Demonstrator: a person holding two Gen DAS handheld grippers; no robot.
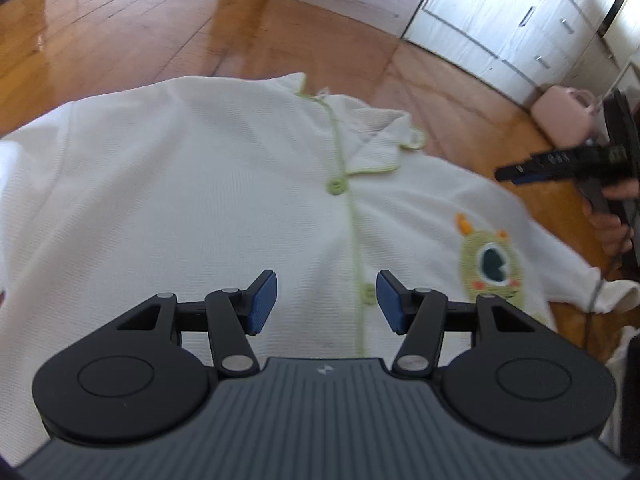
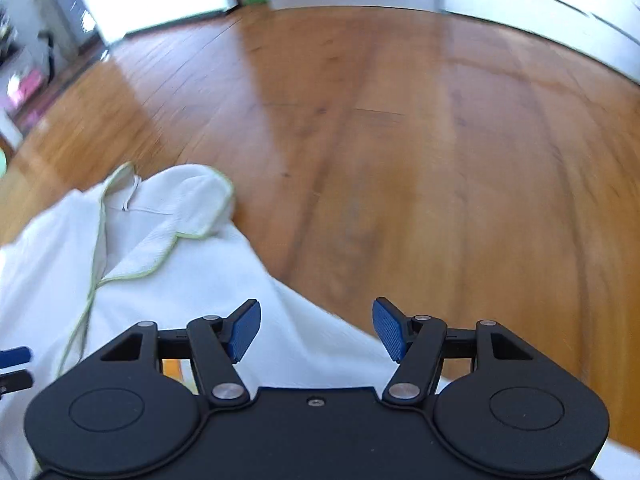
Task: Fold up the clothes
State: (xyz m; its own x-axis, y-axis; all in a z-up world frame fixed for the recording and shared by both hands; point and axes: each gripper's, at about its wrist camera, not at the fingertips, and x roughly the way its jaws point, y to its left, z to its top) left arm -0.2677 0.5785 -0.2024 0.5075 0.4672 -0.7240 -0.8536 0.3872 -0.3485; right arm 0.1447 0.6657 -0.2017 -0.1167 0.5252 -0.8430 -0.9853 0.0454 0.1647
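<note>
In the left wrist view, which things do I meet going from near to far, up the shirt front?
Left gripper → lower green button → upper green button → collar → wooden floor.

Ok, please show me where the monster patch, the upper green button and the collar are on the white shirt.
monster patch (image 1: 493, 268): left wrist view, on its dark eye.
upper green button (image 1: 337, 186): left wrist view, on the middle of the button.
collar (image 2: 176, 216): right wrist view, on the flap with green edging.

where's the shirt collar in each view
Left wrist: collar sits upper centre right, above the top green button.
Right wrist: collar lies left of centre, far beyond the left finger.
Shared landmark: the green trim edging the collar.
</note>
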